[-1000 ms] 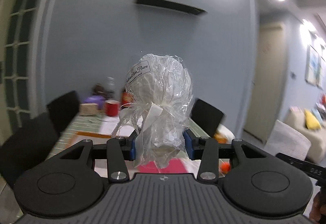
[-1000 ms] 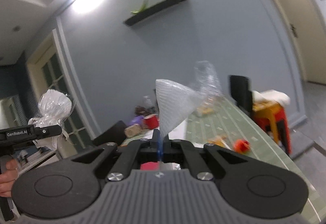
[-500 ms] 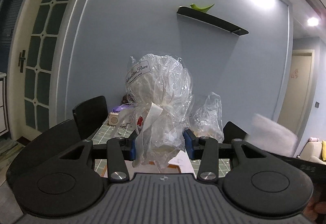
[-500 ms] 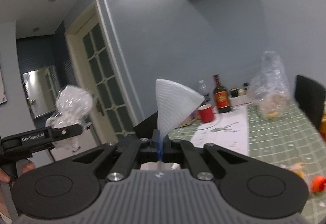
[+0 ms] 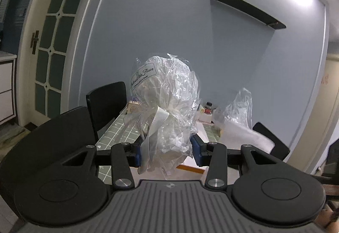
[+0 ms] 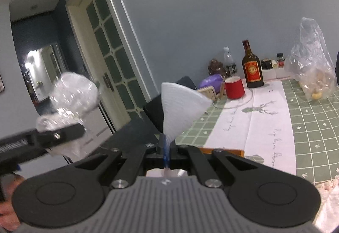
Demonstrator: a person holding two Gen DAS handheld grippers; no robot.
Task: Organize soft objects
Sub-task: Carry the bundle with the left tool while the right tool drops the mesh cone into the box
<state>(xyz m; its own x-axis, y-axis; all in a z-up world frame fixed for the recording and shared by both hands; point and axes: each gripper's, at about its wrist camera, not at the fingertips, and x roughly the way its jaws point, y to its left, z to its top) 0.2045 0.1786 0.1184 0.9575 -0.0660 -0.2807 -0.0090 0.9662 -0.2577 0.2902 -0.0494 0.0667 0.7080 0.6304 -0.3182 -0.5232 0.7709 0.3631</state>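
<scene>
Left gripper (image 5: 167, 152) clamped a wrapped bundle (image 5: 165, 104), fingers half apart; right gripper (image 6: 166, 151) pinched shut on a white sheet (image 6: 180, 109).

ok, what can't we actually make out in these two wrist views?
- Wrapped bundle: contents, left wrist view; crinkled cellophane hides them, label partly legible.
- White foam sheet: lower end, right wrist view; pinched between the right gripper fingers.
- Left gripper: blurred, right wrist view.
- Clear bag: contents indistinct, right wrist view.
</scene>
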